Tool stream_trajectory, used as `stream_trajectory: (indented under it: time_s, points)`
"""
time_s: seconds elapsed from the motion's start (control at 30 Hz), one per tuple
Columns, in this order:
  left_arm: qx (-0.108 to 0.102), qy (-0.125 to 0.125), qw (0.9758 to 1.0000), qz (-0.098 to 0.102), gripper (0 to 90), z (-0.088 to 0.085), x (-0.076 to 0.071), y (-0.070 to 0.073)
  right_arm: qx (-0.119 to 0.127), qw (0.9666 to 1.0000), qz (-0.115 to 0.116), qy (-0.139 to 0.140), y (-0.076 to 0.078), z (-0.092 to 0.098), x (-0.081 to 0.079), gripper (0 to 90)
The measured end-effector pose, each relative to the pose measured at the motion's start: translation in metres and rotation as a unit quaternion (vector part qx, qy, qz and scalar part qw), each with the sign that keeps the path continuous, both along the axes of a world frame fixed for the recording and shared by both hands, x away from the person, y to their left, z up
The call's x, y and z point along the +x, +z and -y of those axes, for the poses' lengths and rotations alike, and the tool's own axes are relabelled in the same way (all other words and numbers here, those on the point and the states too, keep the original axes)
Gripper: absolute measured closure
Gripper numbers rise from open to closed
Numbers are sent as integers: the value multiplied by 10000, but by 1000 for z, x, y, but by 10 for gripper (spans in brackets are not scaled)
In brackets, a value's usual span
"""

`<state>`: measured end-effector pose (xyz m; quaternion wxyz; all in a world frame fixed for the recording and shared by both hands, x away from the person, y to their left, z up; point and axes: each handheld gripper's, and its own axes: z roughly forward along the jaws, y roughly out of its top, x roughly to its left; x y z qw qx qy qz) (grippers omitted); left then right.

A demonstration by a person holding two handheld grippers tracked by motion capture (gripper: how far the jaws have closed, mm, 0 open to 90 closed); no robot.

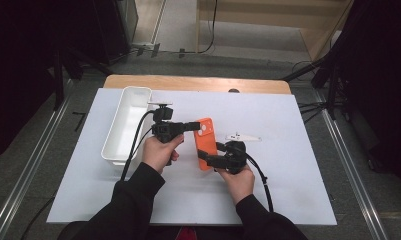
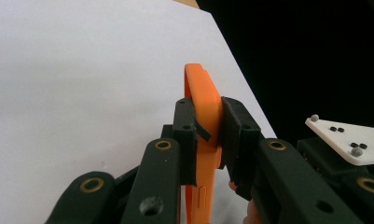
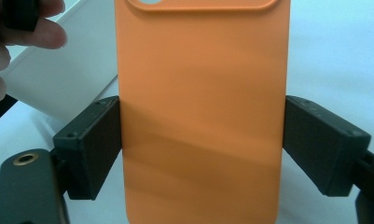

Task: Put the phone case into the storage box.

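Phone case (image 1: 204, 142): orange, held above the white desk (image 1: 288, 150), just right of the white bin (image 1: 125, 125).
Left claw (image 2: 208, 135): clamped across the case's thin edge.
Right claw (image 3: 203, 144): closed on the case's two long sides.

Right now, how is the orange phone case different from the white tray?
The orange phone case is flat and thin; the white tray is a deep, long box. The case is held up by the left gripper and right gripper; the tray rests on the table, untouched. Both have rounded corners.
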<state>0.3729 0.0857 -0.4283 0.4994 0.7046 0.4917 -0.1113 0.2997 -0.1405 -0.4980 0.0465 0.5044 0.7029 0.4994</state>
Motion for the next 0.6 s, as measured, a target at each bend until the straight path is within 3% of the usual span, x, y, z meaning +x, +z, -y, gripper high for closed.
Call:
stream_trajectory:
  time_s: [0.6]
  points:
    - [114, -71, 9998, 163, 773, 4, -5, 6, 99, 9999, -39, 123, 1, 2, 1, 139]
